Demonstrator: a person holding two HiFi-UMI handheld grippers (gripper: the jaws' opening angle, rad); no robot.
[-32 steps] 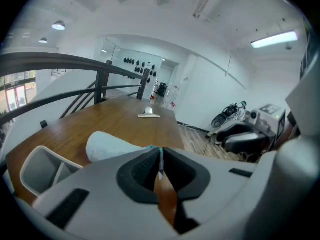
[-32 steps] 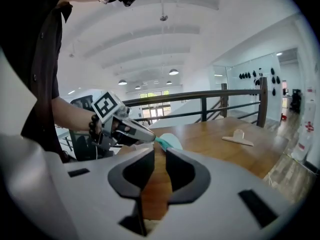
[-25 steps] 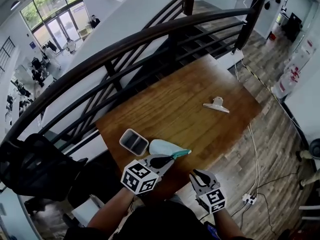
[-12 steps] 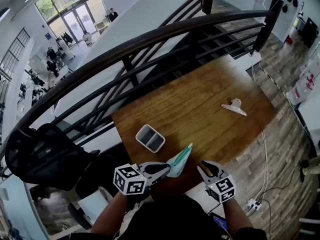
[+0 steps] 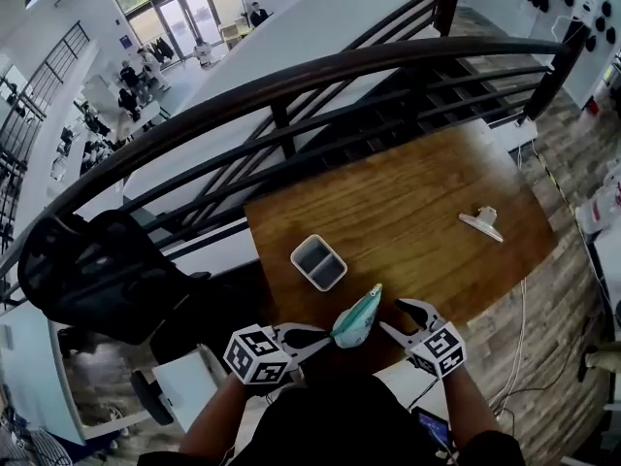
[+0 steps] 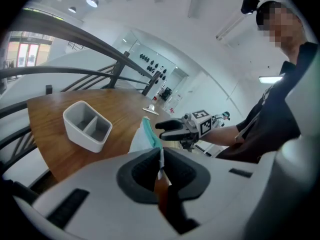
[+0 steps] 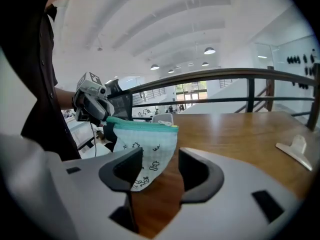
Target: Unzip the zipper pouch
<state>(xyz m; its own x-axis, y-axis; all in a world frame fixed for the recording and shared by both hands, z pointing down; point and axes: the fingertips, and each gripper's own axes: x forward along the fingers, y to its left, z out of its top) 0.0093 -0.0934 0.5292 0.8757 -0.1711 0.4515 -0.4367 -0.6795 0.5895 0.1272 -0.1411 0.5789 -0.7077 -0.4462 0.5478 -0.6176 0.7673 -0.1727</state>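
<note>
No lettering, number, brand or sign is legible. The left gripper [image 5: 328, 336] and right gripper [image 5: 406, 316] show only black-and-white square marker patterns on their cubes. The zipper pouch [image 7: 145, 149] bears small dark printed figures, no readable words.

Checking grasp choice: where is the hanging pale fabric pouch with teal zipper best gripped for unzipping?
The free end of the teal zipper band, from the side away from the left gripper: it pinches the other corner, so the pale patterned fabric pouch hangs flat, zipper uppermost.

zipper pouch [image 5: 356, 320] | pale check fabric, small black prints, teal zip | zipped shut | aloft, tilted
</note>
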